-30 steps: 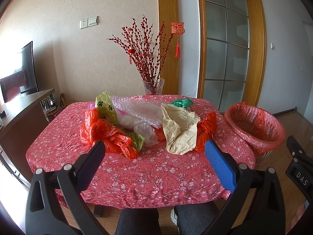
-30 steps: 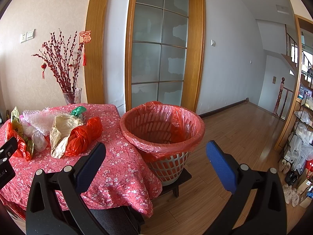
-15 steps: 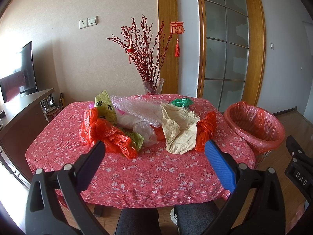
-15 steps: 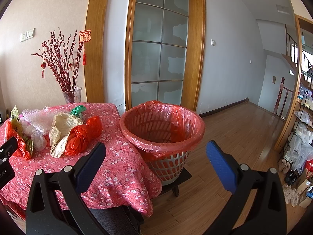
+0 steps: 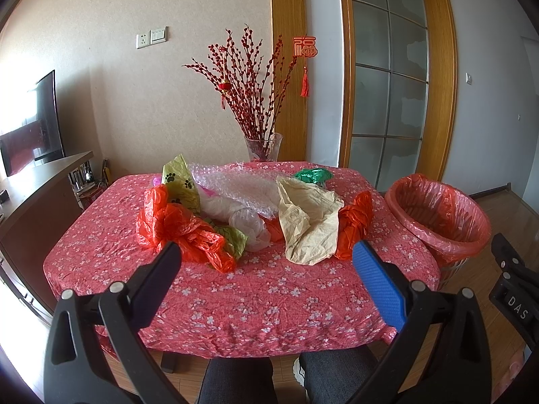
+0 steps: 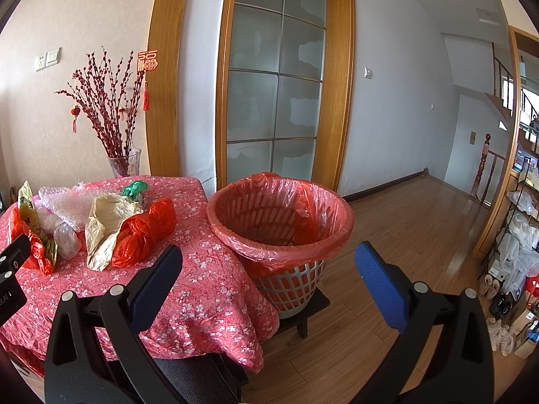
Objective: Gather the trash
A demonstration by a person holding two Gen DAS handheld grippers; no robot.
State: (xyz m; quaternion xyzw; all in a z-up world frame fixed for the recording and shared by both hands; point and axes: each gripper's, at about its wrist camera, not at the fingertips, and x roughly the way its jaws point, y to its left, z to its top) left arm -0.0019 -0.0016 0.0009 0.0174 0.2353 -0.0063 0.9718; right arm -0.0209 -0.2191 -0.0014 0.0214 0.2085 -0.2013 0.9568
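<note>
A pile of trash lies on the red flowered tablecloth (image 5: 256, 289): a red plastic bag (image 5: 182, 229), a beige paper bag (image 5: 310, 222), another red bag (image 5: 353, 229), bubble wrap (image 5: 242, 188), a green paw-print wrapper (image 5: 180, 181) and green foil (image 5: 311, 175). A white basket lined with a red bag (image 5: 438, 215) stands right of the table; it also shows in the right wrist view (image 6: 279, 222). My left gripper (image 5: 266, 269) is open and empty, above the table's near edge. My right gripper (image 6: 267, 269) is open and empty, in front of the basket.
A glass vase of red branches (image 5: 262, 148) stands at the table's far edge. A dark sideboard with a TV (image 5: 30, 181) is at the left. A glass door (image 6: 273, 101) is behind the basket. Shelves and shoes (image 6: 515, 269) line the right wall.
</note>
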